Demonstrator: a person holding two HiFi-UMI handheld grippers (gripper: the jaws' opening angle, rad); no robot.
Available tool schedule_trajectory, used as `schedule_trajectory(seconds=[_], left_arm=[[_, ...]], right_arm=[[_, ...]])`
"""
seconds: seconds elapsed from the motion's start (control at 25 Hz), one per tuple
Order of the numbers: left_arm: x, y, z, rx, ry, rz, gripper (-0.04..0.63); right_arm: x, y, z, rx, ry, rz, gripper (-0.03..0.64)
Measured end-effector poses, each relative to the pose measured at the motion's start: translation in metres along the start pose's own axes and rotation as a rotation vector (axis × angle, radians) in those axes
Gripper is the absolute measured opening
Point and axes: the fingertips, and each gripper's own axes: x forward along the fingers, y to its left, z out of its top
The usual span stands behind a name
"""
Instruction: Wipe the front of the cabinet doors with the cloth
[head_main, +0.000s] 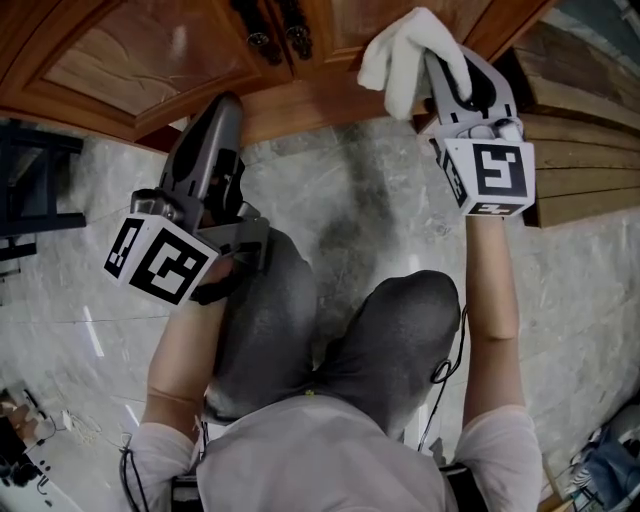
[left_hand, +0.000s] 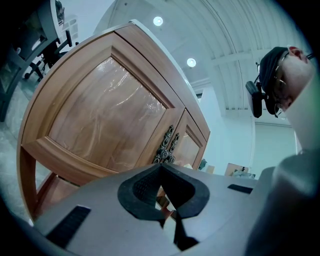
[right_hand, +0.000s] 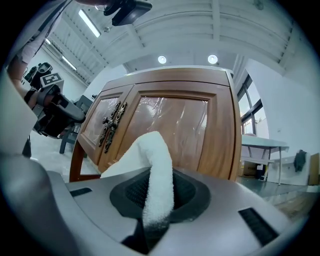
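The wooden cabinet (head_main: 300, 100) stands in front of me with two panelled doors and dark ornate handles (head_main: 272, 28) at their meeting edge. My right gripper (head_main: 437, 62) is shut on a white cloth (head_main: 408, 55), which hangs close to the lower right door. In the right gripper view the cloth (right_hand: 158, 172) rises between the jaws of the right gripper (right_hand: 159, 202), before the right door (right_hand: 172, 132). My left gripper (head_main: 224, 108) is shut and holds nothing, low near the cabinet's base. Its view shows the left gripper (left_hand: 161, 174) pointing at the left door (left_hand: 100, 117) and the handles (left_hand: 167, 146).
I kneel on a pale marble floor (head_main: 370, 200), with my knees (head_main: 400, 320) under the grippers. A dark frame (head_main: 30, 190) stands at the left. Wooden planks (head_main: 580, 150) lie at the right. Cables (head_main: 40, 440) lie at the lower left.
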Motion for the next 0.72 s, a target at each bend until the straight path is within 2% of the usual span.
schedule_trajectory(seconds=[0.48,0.72], left_arm=[[0.011,-0.002,-0.012,-0.018,0.016,-0.022,0.017],[0.016,0.004,-0.015,-0.025,0.028,-0.03,0.017]], right_arm=[[-0.02,-0.059,-0.018,0.004,0.037,-0.135,0.081],[-0.025,-0.073,-0.024,-0.005,0.052,-0.182,0.081]])
